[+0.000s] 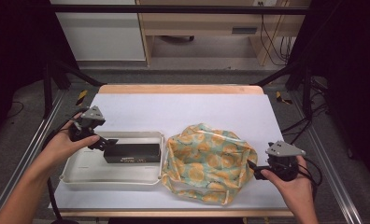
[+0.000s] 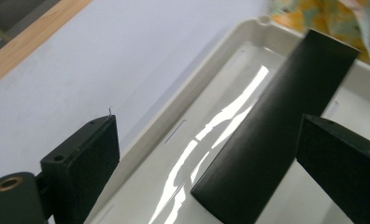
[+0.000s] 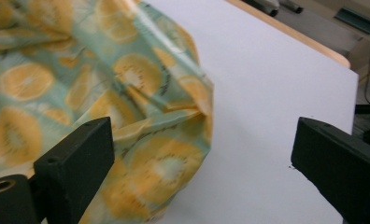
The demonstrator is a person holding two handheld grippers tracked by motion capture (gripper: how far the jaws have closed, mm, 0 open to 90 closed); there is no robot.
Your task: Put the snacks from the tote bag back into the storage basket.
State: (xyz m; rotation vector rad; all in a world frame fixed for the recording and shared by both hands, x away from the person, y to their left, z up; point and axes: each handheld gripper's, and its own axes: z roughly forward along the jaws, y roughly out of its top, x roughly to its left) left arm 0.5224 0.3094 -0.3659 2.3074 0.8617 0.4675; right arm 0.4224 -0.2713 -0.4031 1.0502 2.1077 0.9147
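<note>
Lying lengthwise in the white tray [image 1: 80,175], the stiff, light-looking black box [image 1: 131,152] is inviting a pinch across its narrow sides, while both hand-held grippers, left [image 1: 109,141] and right [image 1: 251,166], are gaping empty.

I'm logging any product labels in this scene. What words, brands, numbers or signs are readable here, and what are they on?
No text can be read.
Black box in the white tray: a faint pale marking on its near side in the high view, too small and blurred to read.
Fruit-print cloth: small dark marks by the printed slices in the right gripper view, too blurred to read.
Tray and white table cover: no lettering visible.
</note>
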